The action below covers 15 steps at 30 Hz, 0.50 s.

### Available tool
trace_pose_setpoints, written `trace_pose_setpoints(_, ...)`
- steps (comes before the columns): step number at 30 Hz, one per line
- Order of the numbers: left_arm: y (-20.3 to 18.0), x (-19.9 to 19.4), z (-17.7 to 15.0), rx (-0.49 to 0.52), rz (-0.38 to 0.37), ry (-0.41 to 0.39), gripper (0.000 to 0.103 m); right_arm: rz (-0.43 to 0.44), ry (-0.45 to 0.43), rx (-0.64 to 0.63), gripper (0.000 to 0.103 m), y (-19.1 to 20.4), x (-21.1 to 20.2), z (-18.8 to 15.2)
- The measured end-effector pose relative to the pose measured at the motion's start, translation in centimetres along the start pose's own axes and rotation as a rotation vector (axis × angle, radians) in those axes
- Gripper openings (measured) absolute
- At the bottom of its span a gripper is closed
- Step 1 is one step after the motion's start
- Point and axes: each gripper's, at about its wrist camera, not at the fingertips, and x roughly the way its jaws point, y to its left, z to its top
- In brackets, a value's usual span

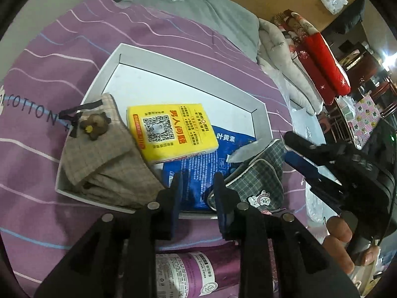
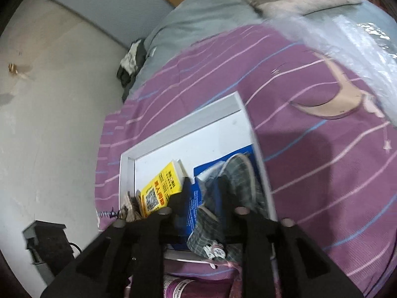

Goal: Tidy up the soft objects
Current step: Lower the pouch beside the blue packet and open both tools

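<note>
We see our right gripper with its jaws apart over a white tray on the purple striped bedspread. A grey plaid pouch lies between the fingers, on a blue packet, beside a yellow packet.

The bed is covered by a purple sheet with thin pink and blue stripes, a moon print and the word COTTON. A shallow white tray lies flat in the middle of it. Toward the head of the bed a grey quilt sits bunched, with a dark and white cloth at its edge. Clear plastic lies along one side of the sheet, past the tray. A purple packet rests at the near edge (its label too small to read). A checked pouch hangs over the tray's near rim onto the sheet.
</note>
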Motion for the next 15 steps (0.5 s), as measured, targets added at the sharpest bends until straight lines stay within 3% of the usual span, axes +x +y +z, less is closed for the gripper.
trace_pose_setpoints(1,-0.1,0.1,0.1,0.0,-0.001,0.0,0.027,0.002,-0.011,0.003,0.051,-0.2,-0.3,0.0)
trace_pose_setpoints(6,0.0,-0.1,0.1,-0.001,-0.002,-0.004,0.027,-0.003,-0.007,0.012,0.052,-0.8,-0.4,-0.7)
trace_pose_setpoints(8,0.1,0.0,0.1,-0.003,-0.003,0.0,0.027,-0.032,0.004,0.005,0.035,-0.9,0.3,-1.1)
trace_pose_setpoints(9,0.1,0.1,0.1,-0.002,0.001,0.002,0.027,-0.072,0.017,-0.005,0.018,-0.9,0.8,-1.3)
trace_pose_setpoints(10,0.2,0.0,0.1,-0.001,0.002,0.002,0.027,-0.107,0.022,-0.016,0.014,-0.8,1.5,-1.5)
trace_pose_setpoints(13,0.1,-0.2,0.1,0.009,0.002,-0.007,0.027,-0.159,-0.007,-0.013,0.014,-1.3,2.0,-1.9)
trace_pose_setpoints(15,0.1,-0.3,0.1,0.012,0.006,-0.016,0.027,-0.149,-0.005,0.0,0.014,-1.6,1.9,-1.8)
